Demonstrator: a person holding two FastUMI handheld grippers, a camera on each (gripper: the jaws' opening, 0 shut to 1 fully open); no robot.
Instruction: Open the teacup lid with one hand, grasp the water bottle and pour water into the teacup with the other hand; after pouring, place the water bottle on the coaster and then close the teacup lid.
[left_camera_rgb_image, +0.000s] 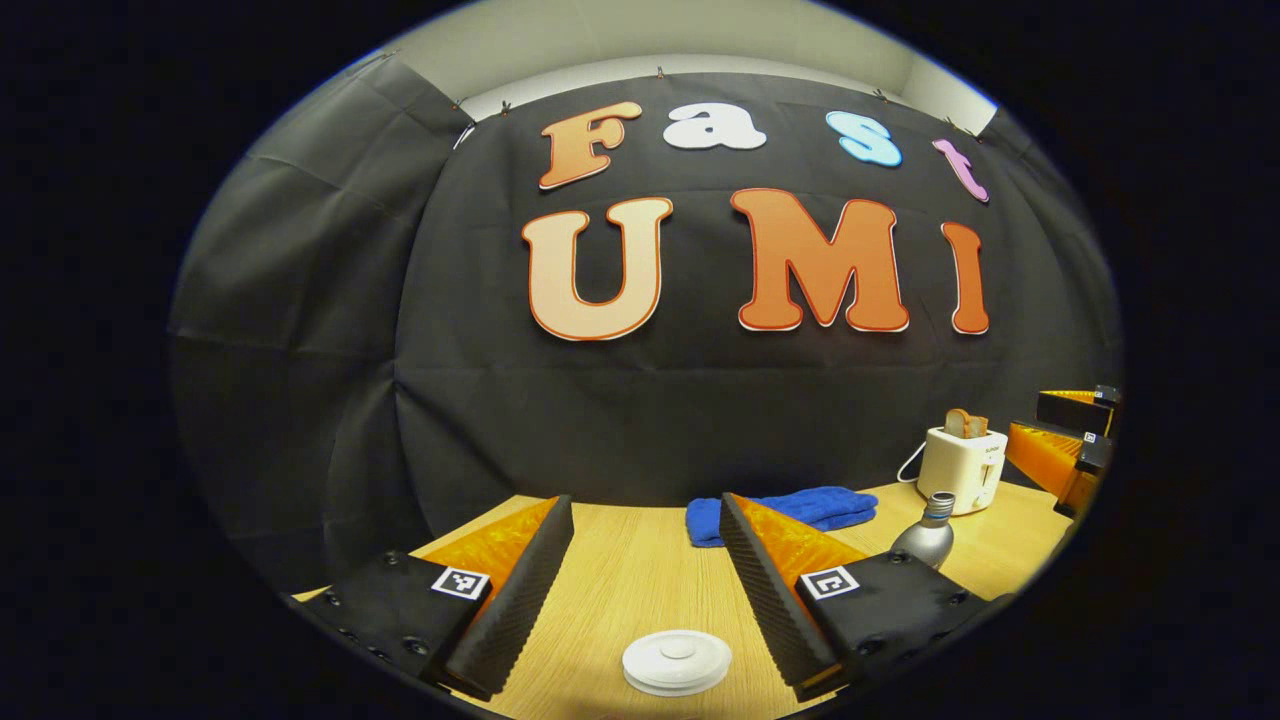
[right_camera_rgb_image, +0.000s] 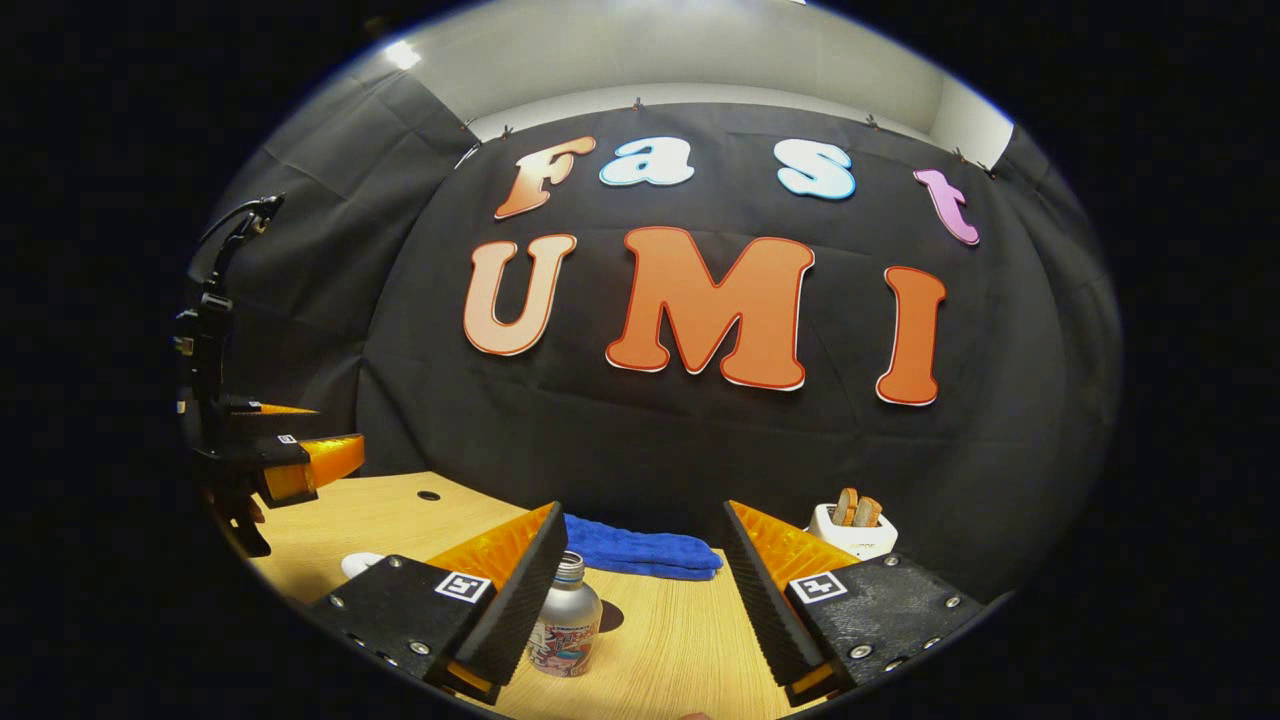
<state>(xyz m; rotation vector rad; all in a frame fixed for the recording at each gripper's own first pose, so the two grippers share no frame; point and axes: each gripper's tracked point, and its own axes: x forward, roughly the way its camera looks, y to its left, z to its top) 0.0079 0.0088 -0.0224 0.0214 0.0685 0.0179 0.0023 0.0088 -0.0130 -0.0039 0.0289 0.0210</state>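
1. Your left gripper (left_camera_rgb_image: 645, 590) has its jaws released and spread wide, with nothing between them but bare worktop (left_camera_rgb_image: 640, 570).
2. The white teacup lid (left_camera_rgb_image: 676, 660) sits low between those jaws, nearer you than their tips and touching neither finger.
3. Beyond the right-hand jaw stands the water bottle (left_camera_rgb_image: 930, 532), upright and uncapped; a blue towel (left_camera_rgb_image: 790, 510) lies ahead of the jaws near the booth wall, and a white toaster (left_camera_rgb_image: 963, 464) holding bread stands further right.
4. Your right gripper (right_camera_rgb_image: 645, 590) is likewise released, jaws wide and gripping nothing.
5. In the right gripper view the water bottle (right_camera_rgb_image: 566, 618) stands upright just beside the left-hand jaw, inside the gap; whether it touches that finger cannot be told.
6. Ahead of those jaws lies the blue towel (right_camera_rgb_image: 640, 550); the toaster (right_camera_rgb_image: 853, 527) stands behind the right-hand jaw.
7. Far left of those jaws, your left gripper (right_camera_rgb_image: 300, 455) hangs above the worktop (right_camera_rgb_image: 680, 640).
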